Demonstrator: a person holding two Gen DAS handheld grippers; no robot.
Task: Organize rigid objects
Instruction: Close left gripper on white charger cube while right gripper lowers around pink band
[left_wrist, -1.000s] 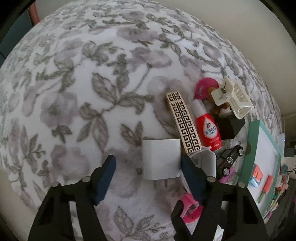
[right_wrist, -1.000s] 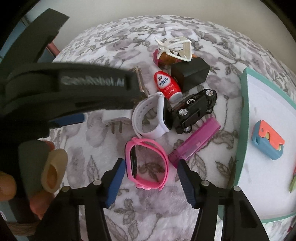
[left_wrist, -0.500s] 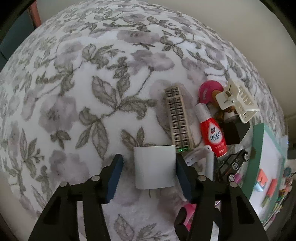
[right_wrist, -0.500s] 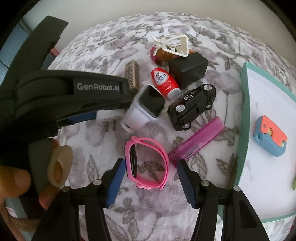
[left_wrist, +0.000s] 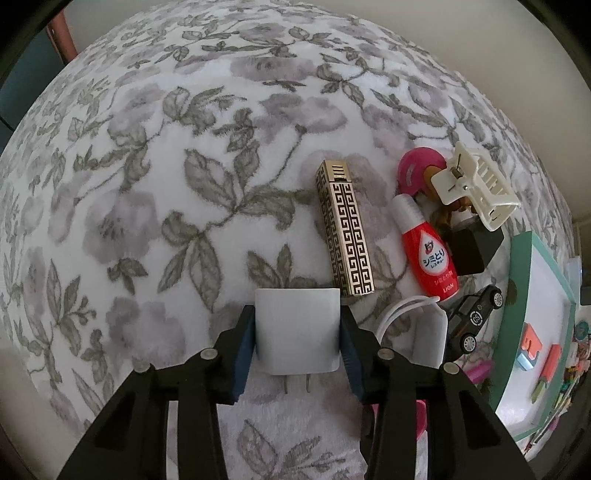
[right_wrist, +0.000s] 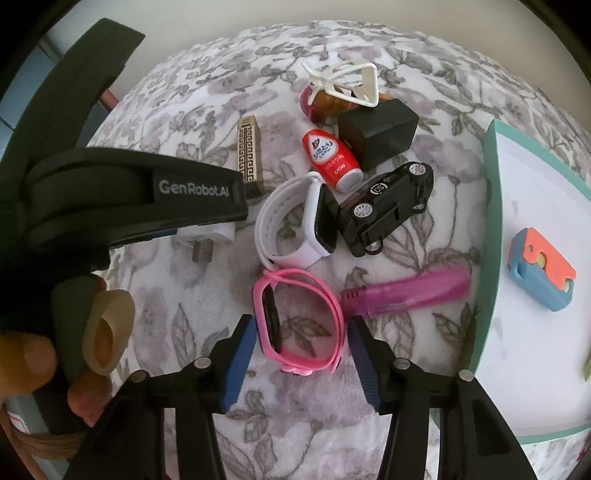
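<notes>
Floral blanket (left_wrist: 155, 192) covers the whole work surface; soft and lumpy.

Green-rimmed tray (right_wrist: 491, 236) at the far right is the landmark. Holds a blue-and-orange block (right_wrist: 542, 273); a green scrap at its right edge is too cropped to name. Most of its white floor is bare.

Just left of the tray rim: pink lighter (right_wrist: 406, 293), black toy car (right_wrist: 388, 206), black cube (right_wrist: 376, 131). Further left: white watch (right_wrist: 291, 221), pink watch (right_wrist: 299, 321), red bottle (right_wrist: 332, 162). A white hair clip (right_wrist: 347, 85) sits atop the far cluster. Gold patterned case (left_wrist: 345, 230) is well left of the tray.

White charger (left_wrist: 297, 332), farthest from the tray, is clamped by the left gripper (left_wrist: 297, 332), pads flat against both sides, prongs pointing back at the camera.

Right gripper (right_wrist: 301, 345) stands apart, fingers astride the pink watch, not touching it.

Risks, as judged: smooth charger sides could slip during the lift. The carry toward the tray crosses the clutter and could knock the white watch or car. The right gripper closing may squash the flexible band instead of gripping it.
</notes>
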